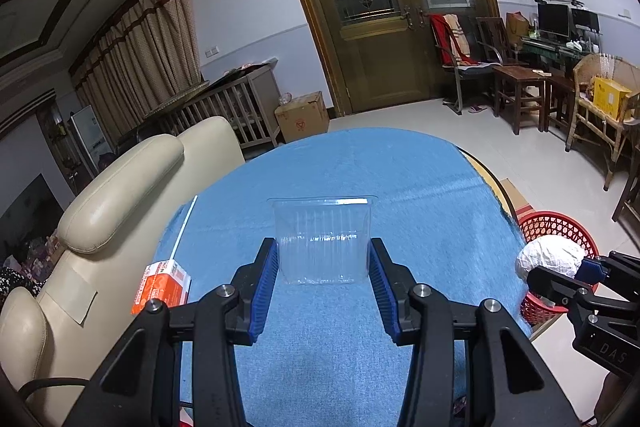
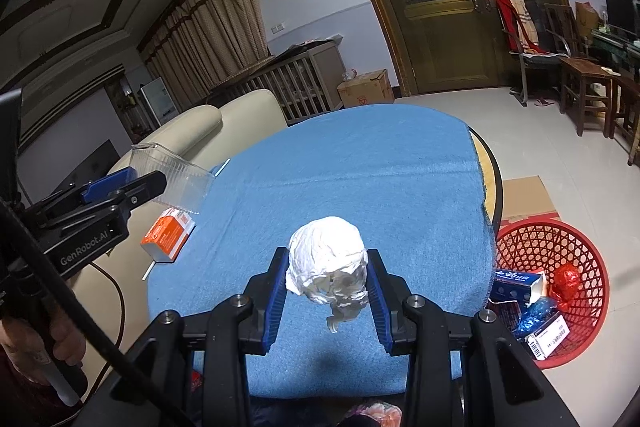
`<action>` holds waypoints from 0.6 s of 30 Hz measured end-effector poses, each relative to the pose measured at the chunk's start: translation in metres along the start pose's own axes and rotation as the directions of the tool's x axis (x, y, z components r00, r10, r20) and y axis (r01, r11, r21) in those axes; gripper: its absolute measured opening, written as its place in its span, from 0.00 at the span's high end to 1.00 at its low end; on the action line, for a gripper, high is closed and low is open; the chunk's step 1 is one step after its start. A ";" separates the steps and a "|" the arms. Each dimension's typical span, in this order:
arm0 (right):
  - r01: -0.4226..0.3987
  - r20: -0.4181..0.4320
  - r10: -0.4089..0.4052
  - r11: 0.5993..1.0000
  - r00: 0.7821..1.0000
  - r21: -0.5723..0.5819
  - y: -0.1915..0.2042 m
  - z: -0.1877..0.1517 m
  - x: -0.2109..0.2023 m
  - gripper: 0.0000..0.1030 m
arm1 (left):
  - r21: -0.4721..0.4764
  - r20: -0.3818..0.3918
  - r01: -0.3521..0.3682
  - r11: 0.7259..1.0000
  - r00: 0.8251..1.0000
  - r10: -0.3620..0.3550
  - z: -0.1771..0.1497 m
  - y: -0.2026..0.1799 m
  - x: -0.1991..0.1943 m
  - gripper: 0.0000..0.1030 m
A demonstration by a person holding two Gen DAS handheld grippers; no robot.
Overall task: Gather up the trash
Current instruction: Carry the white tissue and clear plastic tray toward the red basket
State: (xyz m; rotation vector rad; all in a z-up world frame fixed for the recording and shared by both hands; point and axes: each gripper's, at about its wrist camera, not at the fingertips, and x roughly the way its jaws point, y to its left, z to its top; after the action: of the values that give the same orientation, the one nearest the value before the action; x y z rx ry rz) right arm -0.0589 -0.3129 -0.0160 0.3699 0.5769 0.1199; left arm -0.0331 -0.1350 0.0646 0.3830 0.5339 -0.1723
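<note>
1. The left gripper (image 1: pixel 323 259) holds a clear plastic container (image 1: pixel 323 239) between its fingers, lifted above the blue-covered tabletop (image 1: pixel 420 195).
2. The right gripper (image 2: pixel 327 281) clamps a crumpled white paper wad (image 2: pixel 328 259).
3. A red basket (image 2: pixel 560 267) with trash stands on the floor beside the tabletop.
4. An orange box (image 2: pixel 170 233) lies on the tabletop's left edge.

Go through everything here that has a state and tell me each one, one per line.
Left gripper: shut on the clear plastic tray, lifted off the cloth.
Right gripper: shut on the crumpled white paper ball.
Orange carton: lying flat at the table's left edge.
White straw: lying on the blue cloth.
Red basket: on the floor, partly filled with trash.
Double door: closed.
</note>
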 end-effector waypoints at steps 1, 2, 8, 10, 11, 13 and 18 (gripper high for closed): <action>0.001 0.000 -0.001 1.000 1.000 0.001 -0.001 -0.001 0.000 0.61 | 0.002 -0.001 0.000 1.000 1.000 0.000 0.000 -0.001 0.000 0.53; 0.001 0.000 -0.001 1.000 1.000 0.003 -0.002 -0.001 0.000 0.61 | 0.004 -0.002 0.000 1.000 1.000 0.000 -0.001 -0.001 0.000 0.53; 0.002 -0.007 -0.001 1.000 1.000 0.016 -0.005 -0.002 0.001 0.61 | 0.015 -0.010 0.007 1.000 1.000 -0.006 -0.004 -0.006 0.002 0.53; 0.003 -0.010 -0.003 1.000 1.000 0.019 -0.006 -0.002 0.001 0.61 | 0.015 -0.015 0.010 1.000 1.000 -0.010 -0.004 -0.007 0.003 0.53; 0.004 -0.011 -0.004 1.000 1.000 0.021 -0.007 -0.002 0.001 0.61 | 0.017 -0.016 0.009 1.000 1.000 -0.009 -0.004 -0.008 0.003 0.53; 0.003 -0.014 -0.003 1.000 1.000 0.026 -0.008 -0.003 0.001 0.61 | 0.022 -0.018 0.008 1.000 1.000 -0.008 -0.005 -0.010 0.003 0.53; 0.005 -0.018 -0.004 0.999 1.000 0.034 -0.011 -0.004 0.002 0.61 | 0.030 -0.026 0.012 0.999 1.000 -0.011 -0.007 -0.014 0.005 0.53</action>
State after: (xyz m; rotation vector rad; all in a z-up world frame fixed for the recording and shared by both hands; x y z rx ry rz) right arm -0.0600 -0.3213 -0.0243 0.4007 0.5984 0.1092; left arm -0.0361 -0.1454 0.0524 0.4126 0.5600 -0.1869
